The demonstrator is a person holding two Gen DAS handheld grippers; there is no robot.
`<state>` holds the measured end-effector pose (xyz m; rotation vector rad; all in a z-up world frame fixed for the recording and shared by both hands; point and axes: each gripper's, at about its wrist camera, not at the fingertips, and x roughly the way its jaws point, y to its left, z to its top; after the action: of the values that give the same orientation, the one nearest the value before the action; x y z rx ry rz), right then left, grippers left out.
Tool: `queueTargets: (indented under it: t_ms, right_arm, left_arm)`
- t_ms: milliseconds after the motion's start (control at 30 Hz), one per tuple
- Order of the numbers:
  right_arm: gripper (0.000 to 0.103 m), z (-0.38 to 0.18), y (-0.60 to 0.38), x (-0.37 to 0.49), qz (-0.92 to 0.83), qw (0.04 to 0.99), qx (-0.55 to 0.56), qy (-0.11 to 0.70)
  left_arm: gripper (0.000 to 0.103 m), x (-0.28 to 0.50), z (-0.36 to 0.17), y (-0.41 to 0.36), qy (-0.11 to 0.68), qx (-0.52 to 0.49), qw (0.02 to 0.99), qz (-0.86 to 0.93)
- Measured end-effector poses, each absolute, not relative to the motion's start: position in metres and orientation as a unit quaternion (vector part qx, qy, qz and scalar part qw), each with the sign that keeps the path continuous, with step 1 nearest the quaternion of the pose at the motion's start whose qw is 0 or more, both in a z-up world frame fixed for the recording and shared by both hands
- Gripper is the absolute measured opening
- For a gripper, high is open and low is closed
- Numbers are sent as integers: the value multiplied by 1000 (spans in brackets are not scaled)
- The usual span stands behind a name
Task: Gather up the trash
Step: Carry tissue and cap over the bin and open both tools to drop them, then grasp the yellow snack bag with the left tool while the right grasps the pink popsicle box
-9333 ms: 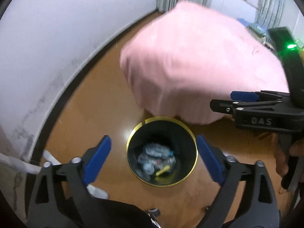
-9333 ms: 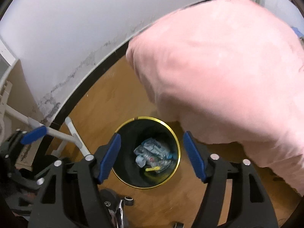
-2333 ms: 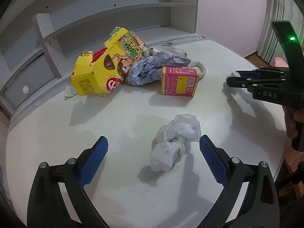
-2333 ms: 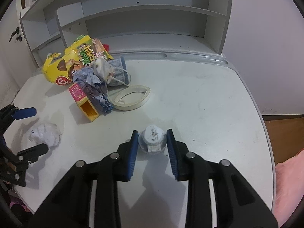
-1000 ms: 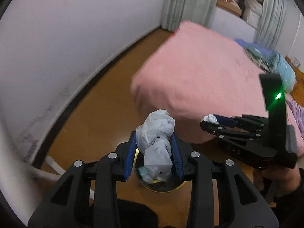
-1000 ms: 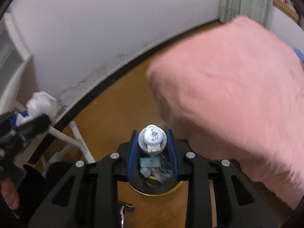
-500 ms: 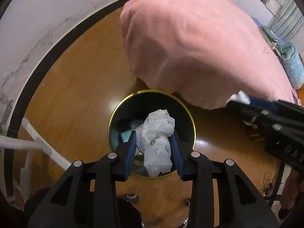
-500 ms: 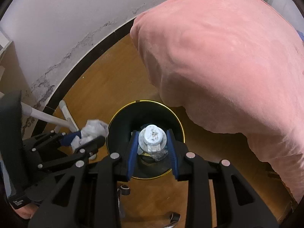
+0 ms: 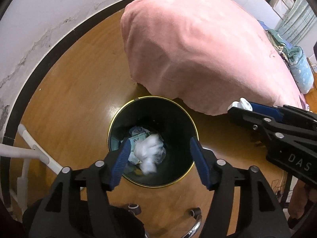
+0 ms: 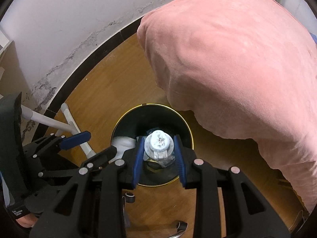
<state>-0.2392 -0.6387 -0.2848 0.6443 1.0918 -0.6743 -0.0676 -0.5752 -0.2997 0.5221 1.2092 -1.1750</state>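
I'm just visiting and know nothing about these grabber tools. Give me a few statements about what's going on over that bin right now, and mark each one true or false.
1. The left gripper is open, and the crumpled white wad lies in the bin. True.
2. The right gripper is empty. False: it is shut on a small white cup.
3. The black bin has a gold rim and stands on a wooden floor. True.
4. The bin holds nothing except the wad. False: other scraps lie beside and under it.
5. A pink blanket hangs beside the bin. True.
6. The cup has already dropped into the bin. False: the right gripper holds it above the bin.
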Motion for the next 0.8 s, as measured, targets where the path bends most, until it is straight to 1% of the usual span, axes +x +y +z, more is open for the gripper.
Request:
queueTargets:
  t_ms: [300, 400, 533, 567, 633, 667, 700, 733, 800]
  right_arm:
    - [30, -285, -639, -239, -309, 755, 296, 497]
    - [30, -282, -640, -240, -310, 758, 297, 492]
    - [30, -278, -641, -240, -307, 763, 295, 487]
    - [32, -277, -641, -240, -306, 765, 296, 484]
    - [46, -273, -641, -240, -305, 768, 297, 479]
    - [59, -270, -640, -241, -308, 771, 293, 474]
    - [61, -267, -640, -241, -309, 774, 289, 472]
    - [61, -263, -639, -241, -310, 777, 285, 468]
    - [62, -257, -638, -242, -315, 780, 280, 463]
  left_arm:
    - [64, -68, -294, -571, 521, 225, 639, -519]
    - [66, -71, -287, -568, 514, 228, 641, -522]
    - [72, -75, -275, -562, 501, 236, 643, -530]
    - [73, -76, -271, -560, 497, 238, 643, -532]
    - [77, -78, -264, -556, 486, 245, 648, -533]
    - [79, -79, -261, -555, 480, 249, 651, -533]
    - [82, -81, -255, -552, 469, 257, 657, -532]
    - [85, -81, -251, -549, 464, 260, 661, -530]
    - [86, -81, -241, -543, 456, 262, 667, -528]
